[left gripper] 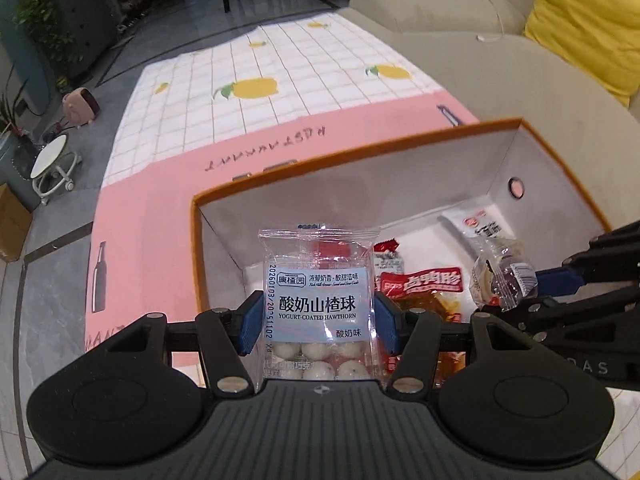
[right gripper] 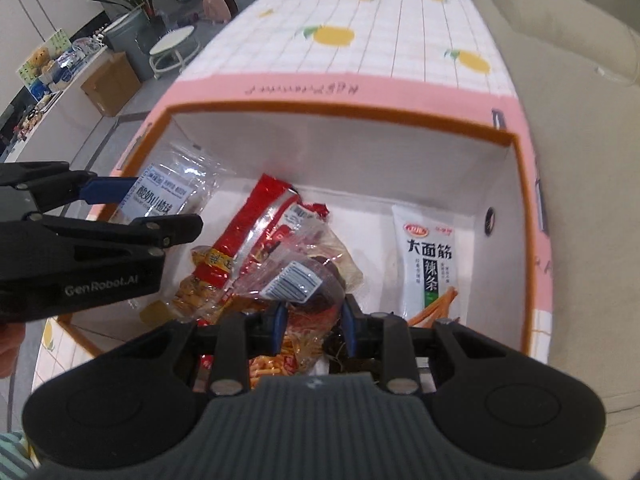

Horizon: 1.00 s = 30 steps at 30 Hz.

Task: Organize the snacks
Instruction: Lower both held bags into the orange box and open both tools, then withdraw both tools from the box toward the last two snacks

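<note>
Left gripper (left gripper: 316, 322): jaws clamped on yogurt hawthorn pack (left gripper: 318, 304), above orange-rimmed box (right gripper: 520, 200); right gripper (right gripper: 312, 326): jaws narrow, gripping clear-wrapped snack (right gripper: 304, 284)

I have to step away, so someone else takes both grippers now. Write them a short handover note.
Left gripper: shut on a yogurt hawthorn packet, over the box's left side.
Right gripper: shut on a clear-wrapped snack, over the box.
Done: several snacks already lie in the box, among them a white gluten-strip pack by the right wall.
Left: lower and release both held packets into the box. No loose snacks show on the tablecloth.
</note>
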Tool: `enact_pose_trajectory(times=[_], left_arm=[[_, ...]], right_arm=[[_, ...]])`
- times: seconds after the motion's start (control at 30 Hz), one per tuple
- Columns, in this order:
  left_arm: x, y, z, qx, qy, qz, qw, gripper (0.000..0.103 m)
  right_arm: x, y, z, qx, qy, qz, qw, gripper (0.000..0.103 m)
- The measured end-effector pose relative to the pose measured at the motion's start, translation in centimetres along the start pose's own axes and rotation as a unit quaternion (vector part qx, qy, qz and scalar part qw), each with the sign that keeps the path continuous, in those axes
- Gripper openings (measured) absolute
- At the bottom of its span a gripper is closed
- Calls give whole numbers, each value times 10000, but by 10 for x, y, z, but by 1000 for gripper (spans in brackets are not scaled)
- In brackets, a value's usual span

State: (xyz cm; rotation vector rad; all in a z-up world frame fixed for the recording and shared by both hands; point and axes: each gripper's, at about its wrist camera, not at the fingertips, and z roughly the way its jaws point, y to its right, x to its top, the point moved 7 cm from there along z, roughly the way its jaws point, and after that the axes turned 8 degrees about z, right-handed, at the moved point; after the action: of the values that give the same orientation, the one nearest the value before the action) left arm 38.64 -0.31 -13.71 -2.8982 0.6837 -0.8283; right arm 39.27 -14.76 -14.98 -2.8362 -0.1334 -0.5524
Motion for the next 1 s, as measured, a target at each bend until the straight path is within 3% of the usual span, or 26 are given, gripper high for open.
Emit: enact_pose_trajectory(times=[0.1, 0.23, 0.43, 0.63, 0.7, 0.8, 1.0], left_arm=[[3, -1, 10, 288, -165, 372, 9988, 65], [2, 9, 16, 385, -328, 860, 9950, 65], [1, 20, 33, 698, -519, 1267, 9881, 67], [-1, 17, 39, 667, -573, 1065, 9904, 74], [0, 19, 36, 543, -430, 1012, 9925, 75], [1, 20, 30, 680, -321, 1014, 9920, 83], [2, 24, 13, 669, -234, 990, 9926, 83]], right_arm=[[3, -1, 8, -86, -60, -77, 9999, 25], [4, 3, 16, -203, -117, -93, 9997, 26], [-1, 10, 29, -230, -279, 24, 9993, 27], [1, 8, 22, -232, -179, -42, 9996, 32], [1, 7, 20, -219, -171, -46, 9996, 35], [3, 7, 16, -219, -116, -70, 9997, 41], [1, 7, 3, -245, -31, -13, 9997, 47]])
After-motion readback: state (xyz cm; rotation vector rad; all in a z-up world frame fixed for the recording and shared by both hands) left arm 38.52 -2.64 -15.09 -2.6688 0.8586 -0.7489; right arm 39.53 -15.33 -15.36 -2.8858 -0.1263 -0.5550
